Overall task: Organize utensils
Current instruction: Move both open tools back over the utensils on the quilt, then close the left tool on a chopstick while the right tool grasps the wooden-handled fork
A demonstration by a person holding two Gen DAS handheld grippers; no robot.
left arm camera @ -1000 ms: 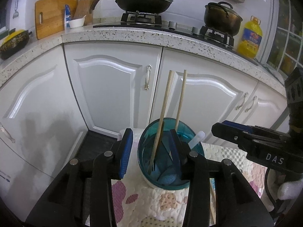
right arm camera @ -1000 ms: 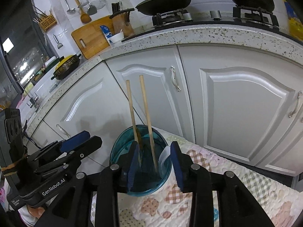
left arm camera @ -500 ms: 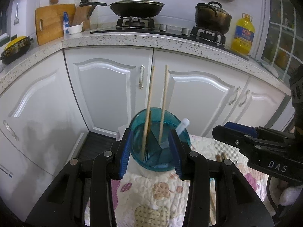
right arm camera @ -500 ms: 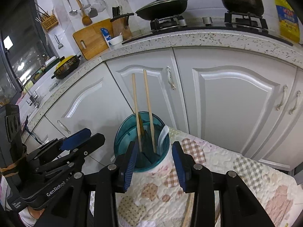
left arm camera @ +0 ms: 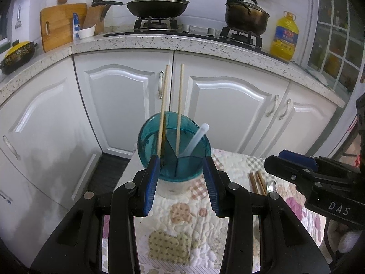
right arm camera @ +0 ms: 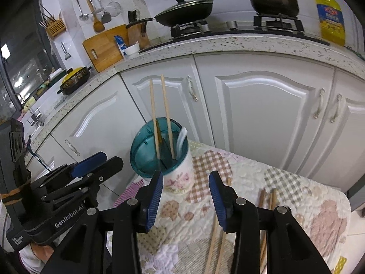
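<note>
Partly done, judging from the layout. Standing already in the teal holder (right arm camera: 159, 153): two pale chopsticks (right arm camera: 160, 116), upright and leaning slightly, plus a white plastic spoon (right arm camera: 181, 138) at about 3 o'clock inside the rim. Seen from the left wrist: same holder (left arm camera: 174, 153), divided into compartments, chopsticks (left arm camera: 172, 109) at the 11 and 12 o'clock side, spoon (left arm camera: 196, 140) toward 2 o'clock.

Still left on the quilted cloth (right arm camera: 285, 196): several loose chopsticks (right arm camera: 265, 207) at 4 o'clock from the holder, more running out of view under the right tool, and what looks like a metal spoon bowl (left arm camera: 272, 186) beside the darker sticks (left arm camera: 256, 181); exact count impossible to tell.

Left gripper (left arm camera: 182, 182): jaws spread wide, grasping nothing, tips flanking the near side of the holder; touching or just short of it, hard to tell. Right gripper (right arm camera: 187, 198): jaws likewise parted and empty, poised above the cloth at 5 o'clock from the holder, apart from it.

Readable writing: "DAS" on the right tool's body in the left view; "GenRobot.AI" on the left tool's body in the right view, with smaller print below, too fine to read. Yellow oil bottle (right arm camera: 329, 11) at 1 o'clock on the counter, blue label with characters, illegible.
</note>
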